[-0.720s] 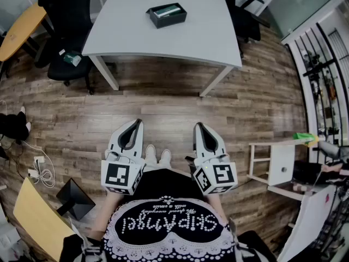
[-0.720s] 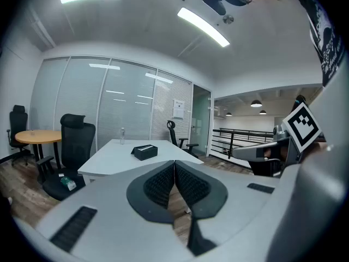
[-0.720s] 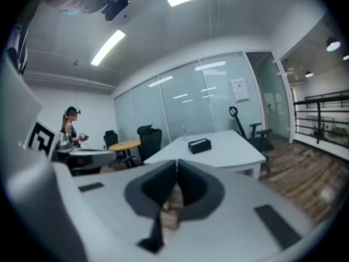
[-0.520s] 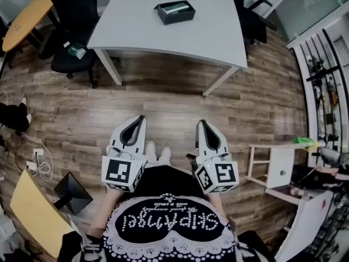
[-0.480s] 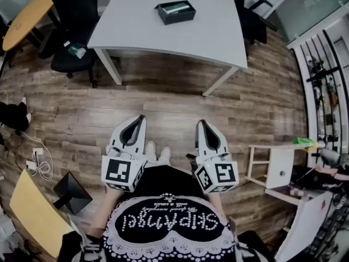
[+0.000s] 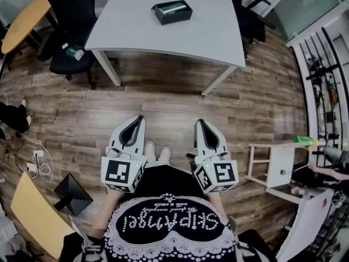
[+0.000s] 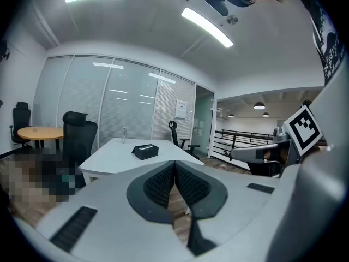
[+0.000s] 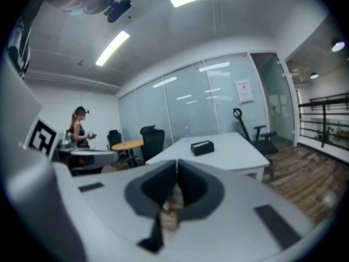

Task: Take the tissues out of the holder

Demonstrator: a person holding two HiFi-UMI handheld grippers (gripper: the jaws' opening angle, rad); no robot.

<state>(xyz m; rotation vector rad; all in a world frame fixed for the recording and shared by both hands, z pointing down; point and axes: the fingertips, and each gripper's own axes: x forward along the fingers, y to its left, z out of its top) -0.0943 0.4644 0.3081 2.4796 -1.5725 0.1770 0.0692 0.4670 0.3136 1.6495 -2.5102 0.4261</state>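
A black tissue holder [image 6: 172, 12] with pale tissues showing in its top stands on the white table [image 6: 207, 34], far ahead of me. It also shows small in the left gripper view as the holder [image 7: 145, 151] and in the right gripper view as the holder [image 8: 202, 147]. My left gripper [image 6: 137, 120] and right gripper [image 6: 199, 124] are held close to my body over the wood floor, well short of the table. Both point roughly level toward it. Each has its jaws pressed together with nothing between them.
Black office chairs [image 6: 68, 15] stand left of the table and another chair [image 6: 248, 12] at its right. A round wooden table [image 6: 19, 26] is far left. A white shelf unit [image 6: 275, 165] stands at the right. Cables [image 6: 41, 168] lie on the floor at the left. A person [image 8: 79, 129] stands in the distance.
The view has shifted slightly, so the table and holder sit a little differently in frame. Both grippers keep the same place and stay closed.
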